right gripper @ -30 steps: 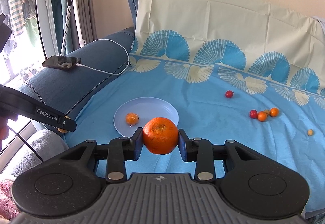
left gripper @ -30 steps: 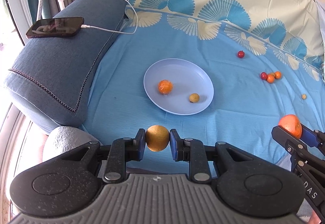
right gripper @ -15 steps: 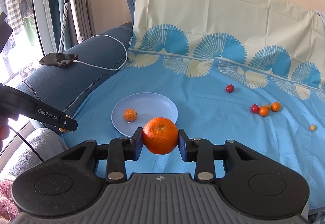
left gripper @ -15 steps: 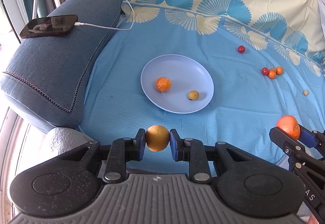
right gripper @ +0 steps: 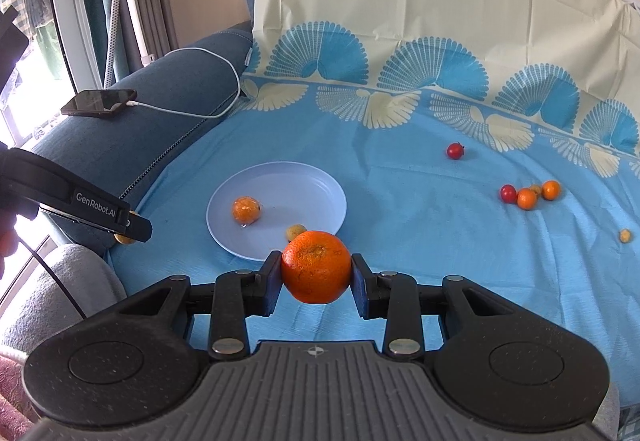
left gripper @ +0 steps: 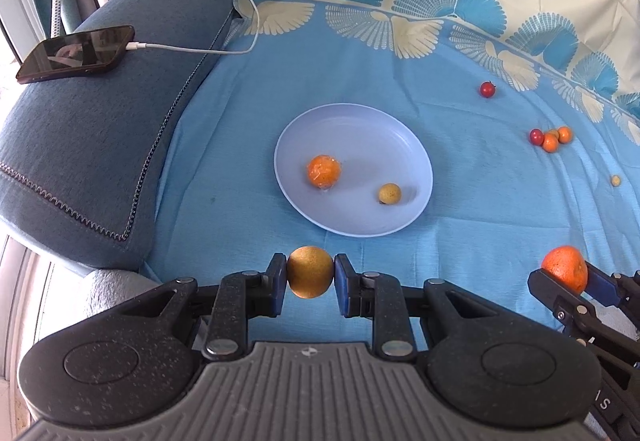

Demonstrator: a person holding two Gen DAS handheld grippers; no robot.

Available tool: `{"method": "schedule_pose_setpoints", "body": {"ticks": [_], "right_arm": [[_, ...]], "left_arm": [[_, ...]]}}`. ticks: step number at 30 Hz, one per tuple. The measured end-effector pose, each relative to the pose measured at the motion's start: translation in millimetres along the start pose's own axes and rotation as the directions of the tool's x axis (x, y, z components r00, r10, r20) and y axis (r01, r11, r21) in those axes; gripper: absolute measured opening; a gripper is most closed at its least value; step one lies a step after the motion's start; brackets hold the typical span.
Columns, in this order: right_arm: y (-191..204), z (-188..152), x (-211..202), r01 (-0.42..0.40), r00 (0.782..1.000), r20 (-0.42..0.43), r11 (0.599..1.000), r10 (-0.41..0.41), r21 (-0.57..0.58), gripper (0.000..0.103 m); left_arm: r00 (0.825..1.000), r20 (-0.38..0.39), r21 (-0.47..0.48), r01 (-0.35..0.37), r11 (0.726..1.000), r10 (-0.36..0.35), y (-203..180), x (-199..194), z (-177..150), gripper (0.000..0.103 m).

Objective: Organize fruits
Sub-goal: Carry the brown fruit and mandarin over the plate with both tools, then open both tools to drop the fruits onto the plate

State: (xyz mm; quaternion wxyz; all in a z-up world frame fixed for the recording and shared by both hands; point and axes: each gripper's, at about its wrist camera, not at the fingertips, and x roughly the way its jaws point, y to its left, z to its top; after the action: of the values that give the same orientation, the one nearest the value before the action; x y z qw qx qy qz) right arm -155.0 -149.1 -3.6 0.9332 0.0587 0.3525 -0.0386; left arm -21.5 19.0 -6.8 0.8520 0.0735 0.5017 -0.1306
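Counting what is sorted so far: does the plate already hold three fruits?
No, the plate holds only two: a wrapped orange fruit and a small yellow fruit.

Plate (left gripper: 416,145) holds wrapped orange (left gripper: 323,171), perhaps a longan (left gripper: 389,193).

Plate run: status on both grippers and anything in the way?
Left gripper shut on yellow-brown fruit. Right gripper shut on orange. Plate holds two fruits; nothing in the way.
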Motion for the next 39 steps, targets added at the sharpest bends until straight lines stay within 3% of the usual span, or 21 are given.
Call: {"method": "schedule_pose_setpoints", "body": {"ticks": [27, 39], "right_arm": [[-0.6, 39.4, 138.8, -0.058, 0.993, -0.099, 0.998, 0.056, -0.015, 0.037], [-0.7, 45.1, 197.0, -0.060, 0.989, -0.139, 0.997, 0.054, -0.040, 0.037]], "left_arm": [[0.993, -0.113, 0.014, -0.046, 0.999, 0.047, -3.5, 124.2, 87.0, 0.028], [0.987, -0.146, 0.032, -0.056, 0.998, 0.061, -10.6, 170.8, 107.6, 0.028]]}}
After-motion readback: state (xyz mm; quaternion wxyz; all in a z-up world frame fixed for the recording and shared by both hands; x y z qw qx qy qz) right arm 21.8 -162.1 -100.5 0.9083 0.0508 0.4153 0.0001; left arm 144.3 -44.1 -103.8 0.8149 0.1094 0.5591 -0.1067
